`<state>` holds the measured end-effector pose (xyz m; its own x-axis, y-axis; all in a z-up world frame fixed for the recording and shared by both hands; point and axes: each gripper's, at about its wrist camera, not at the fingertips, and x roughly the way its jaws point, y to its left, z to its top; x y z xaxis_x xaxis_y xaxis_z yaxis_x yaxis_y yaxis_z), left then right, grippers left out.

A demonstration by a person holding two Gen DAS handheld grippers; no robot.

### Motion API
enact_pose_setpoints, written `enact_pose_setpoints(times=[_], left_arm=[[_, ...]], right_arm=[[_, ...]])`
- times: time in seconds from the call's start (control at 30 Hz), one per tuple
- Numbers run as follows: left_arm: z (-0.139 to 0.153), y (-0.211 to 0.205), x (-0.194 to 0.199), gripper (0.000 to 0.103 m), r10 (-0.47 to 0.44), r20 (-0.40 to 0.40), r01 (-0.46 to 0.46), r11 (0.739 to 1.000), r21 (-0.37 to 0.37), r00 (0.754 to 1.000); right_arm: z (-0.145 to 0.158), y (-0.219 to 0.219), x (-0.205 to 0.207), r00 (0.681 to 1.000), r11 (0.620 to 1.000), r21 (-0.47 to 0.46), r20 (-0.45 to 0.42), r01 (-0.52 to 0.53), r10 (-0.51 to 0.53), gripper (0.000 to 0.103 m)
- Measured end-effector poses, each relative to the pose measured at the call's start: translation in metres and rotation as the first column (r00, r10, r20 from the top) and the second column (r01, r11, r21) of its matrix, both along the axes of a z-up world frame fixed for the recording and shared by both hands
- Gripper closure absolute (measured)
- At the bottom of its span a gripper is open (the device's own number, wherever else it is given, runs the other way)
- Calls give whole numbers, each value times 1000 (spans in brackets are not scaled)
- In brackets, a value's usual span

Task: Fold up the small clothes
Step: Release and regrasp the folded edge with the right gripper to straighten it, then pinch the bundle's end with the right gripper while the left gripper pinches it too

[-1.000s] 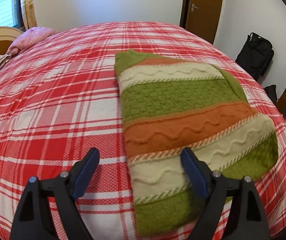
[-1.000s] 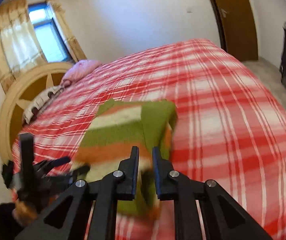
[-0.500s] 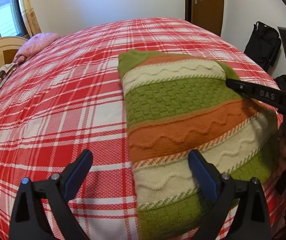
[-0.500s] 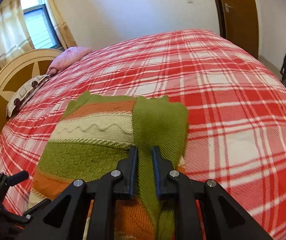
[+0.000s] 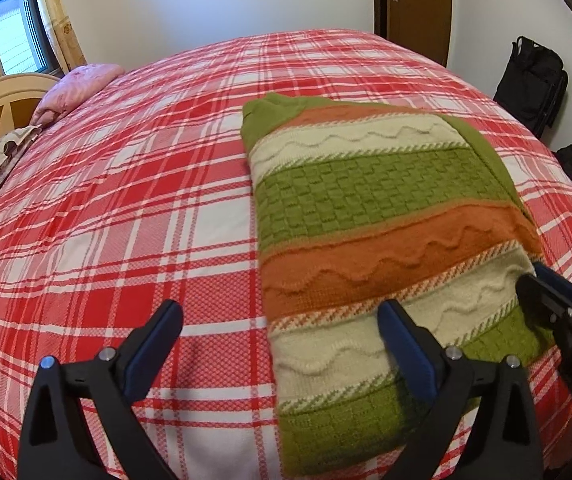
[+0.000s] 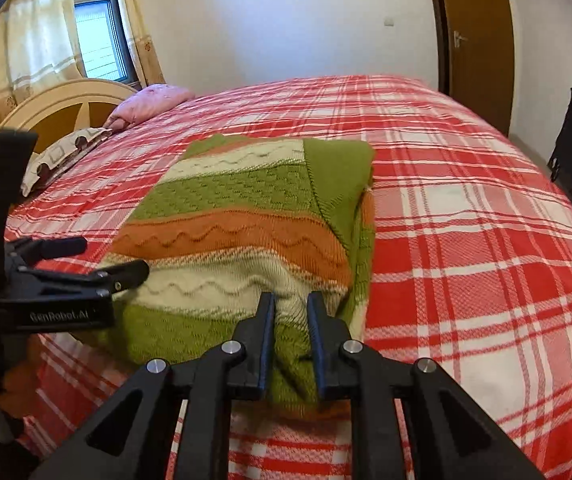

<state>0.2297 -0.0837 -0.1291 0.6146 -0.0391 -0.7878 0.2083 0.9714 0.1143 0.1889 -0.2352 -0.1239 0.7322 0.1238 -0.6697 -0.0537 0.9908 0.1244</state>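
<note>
Right gripper [image 6: 290, 308] fingers pinching folded striped sweater [image 5: 370, 216] on plaid bed [image 5: 125, 200]; left gripper [image 5: 281, 320] fingers spread wide, holding nothing

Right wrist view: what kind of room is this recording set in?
A home bedroom, most likely: a bed under a red plaid cover, a rounded headboard with a pink pillow, and a curtained window.
</note>
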Motion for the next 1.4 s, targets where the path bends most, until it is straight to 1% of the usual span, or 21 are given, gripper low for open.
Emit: enact_pose_setpoints(times=[0.13, 0.17, 0.2, 0.33, 0.43, 0.47, 0.5, 0.53, 0.57, 0.63, 0.73, 0.8, 0.87, 0.97, 1.03, 1.07, 1.1, 1.2, 1.33, 1.37, 1.4], left_arm=[[3, 0, -4, 2, -2, 5, 2, 1000, 25, 1000], [3, 0, -4, 2, -2, 5, 2, 1000, 28, 1000], [3, 1, -4, 2, 0, 3, 0, 1000, 30, 1000], [3, 5, -1, 1, 16, -34, -15, 1000, 15, 999], [9, 12, 0, 1, 15, -41, -16, 1000, -15, 999], [13, 15, 0, 1, 15, -29, -15, 999, -29, 999], [19, 19, 1, 1, 16, -13, -17, 999, -48, 1000], [25, 24, 4, 1, 21, 0, -21, 997, -68, 1000], [29, 26, 8, 1, 24, 5, -23, 996, -84, 1000], [32, 29, 21, 1, 19, -13, -20, 992, -121, 1000], [26, 28, 43, 1, 11, -60, -21, 985, -170, 998], [19, 24, 56, 1, 10, -92, -27, 981, -190, 996], [10, 22, 65, 1, 0, -138, -34, 968, -248, 990], [-2, 22, 69, 1, 1, -183, -59, 948, -312, 983], [-9, 25, 70, 0, 4, -197, -77, 928, -363, 980], [-12, 26, 71, 0, 6, -206, -86, 920, -383, 979], [-14, 27, 71, 0, 8, -204, -90, 914, -395, 979], [-12, 18, 71, 0, -11, -179, -58, 925, -375, 984], [-10, 6, 72, 4, -48, -184, -26, 924, -381, 982], [-10, 3, 72, 7, -51, -179, -20, 927, -375, 983], [-10, 0, 73, 13, -59, -173, -10, 927, -374, 983]], right_arm=[[0, -4, -7, 1000, 1000, 18, -12, 14, -14, 82], [0, -7, -10, 1000, 999, 29, -18, 19, -18, 75], [-1, -9, -12, 999, 999, 38, -36, 25, -23, 72], [6, -17, -20, 998, 994, 99, -54, 35, -30, 71], [23, -29, -27, 999, 982, 183, -11, 40, -38, 70], [27, -34, -27, 999, 976, 213, 4, 42, -43, 58], [34, -44, -24, 998, 963, 264, 19, 54, -61, 39], [37, -51, -20, 997, 950, 304, 27, 65, -77, 32], [39, -56, -17, 995, 941, 329, 32, 74, -89, 30], [41, -68, 1, 994, 916, 389, 16, 96, -111, 30], [36, -70, 35, 996, 901, 425, -26, 87, -84, 30], [27, -71, 53, 996, 903, 421, -52, 86, -70, 30], [12, -70, 72, 994, 916, 391, -87, 94, -65, 30], [-11, -68, 85, 991, 911, 403, -131, 82, -31, 30], [-14, -60, 82, 997, 926, 376, -77, 43, -15, 30], [-14, -58, 82, 997, 930, 366, -74, 29, -2, 30], [-14, -52, 83, 997, 935, 355, -71, 1, 26, 30], [-13, -41, 89, 993, 947, 317, -83, -50, 80, 30], [-13, -36, 99, 988, 957, 280, -104, -78, 111, 33], [-14, -36, 101, 988, 956, 284, -106, -77, 111, 33], [-15, -36, 103, 988, 955, 288, -108, -74, 109, 33]])
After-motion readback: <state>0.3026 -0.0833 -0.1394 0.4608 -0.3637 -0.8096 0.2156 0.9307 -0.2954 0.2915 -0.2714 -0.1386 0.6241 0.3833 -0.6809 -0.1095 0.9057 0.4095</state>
